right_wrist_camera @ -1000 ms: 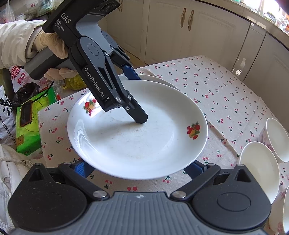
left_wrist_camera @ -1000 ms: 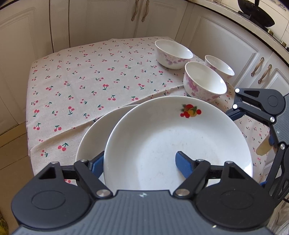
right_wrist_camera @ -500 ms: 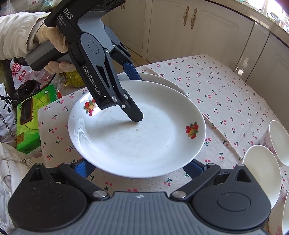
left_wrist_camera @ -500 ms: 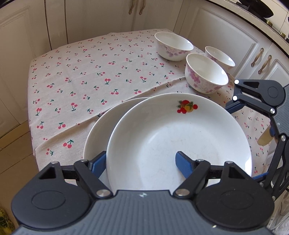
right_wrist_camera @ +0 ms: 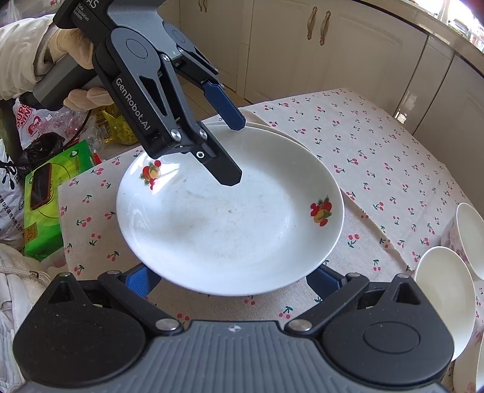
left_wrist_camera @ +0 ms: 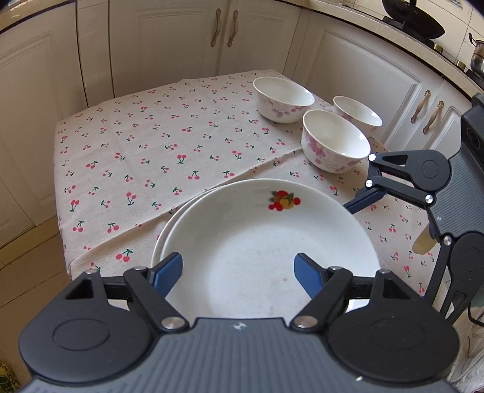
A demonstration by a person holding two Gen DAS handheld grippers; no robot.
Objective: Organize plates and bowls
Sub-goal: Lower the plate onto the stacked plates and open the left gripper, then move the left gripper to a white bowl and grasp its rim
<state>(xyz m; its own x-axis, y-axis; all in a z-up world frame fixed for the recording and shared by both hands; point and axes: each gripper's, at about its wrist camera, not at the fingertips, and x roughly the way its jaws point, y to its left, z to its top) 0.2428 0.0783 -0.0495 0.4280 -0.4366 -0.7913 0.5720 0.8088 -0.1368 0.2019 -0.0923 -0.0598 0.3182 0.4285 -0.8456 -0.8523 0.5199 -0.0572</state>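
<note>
A kitchen corner, seen from two handheld cameras looking down. Cream panelled cabinets (left_wrist_camera: 166, 45) with curved brass handles line the far and right walls, and pale floor tiles (left_wrist_camera: 27, 266) show at the near left. In the middle stands a small worktop (left_wrist_camera: 151, 145) under a beige cloth printed with red cherries; a fold runs across the cloth. At the near edge of the worktop a wide white plate (left_wrist_camera: 257, 241) with small fruit motifs lies over a second white plate (left_wrist_camera: 158, 241), of which only a sliver of rim shows on the left. Three white bowls with pink flowers cluster at the far right: one farthest (left_wrist_camera: 282, 98), one nearer (left_wrist_camera: 334, 139), one behind it on the right (left_wrist_camera: 357, 113). The left tongs (left_wrist_camera: 237, 261), held by a gloved hand (right_wrist_camera: 75, 51), stand about half spread and grip nothing; one blue pad sits at the top plate's rim and the other finger hangs over the plate's hollow. The right tongs (right_wrist_camera: 233, 278) are spread wide and low at the plate's opposite rim, with the pad tips hidden beneath it. Beside the worktop lie a green box (right_wrist_camera: 45, 205) with a dark phone (right_wrist_camera: 40, 186) on it, and plastic bags (right_wrist_camera: 27, 121). A dark wok (left_wrist_camera: 414, 18) sits on the far counter.
</note>
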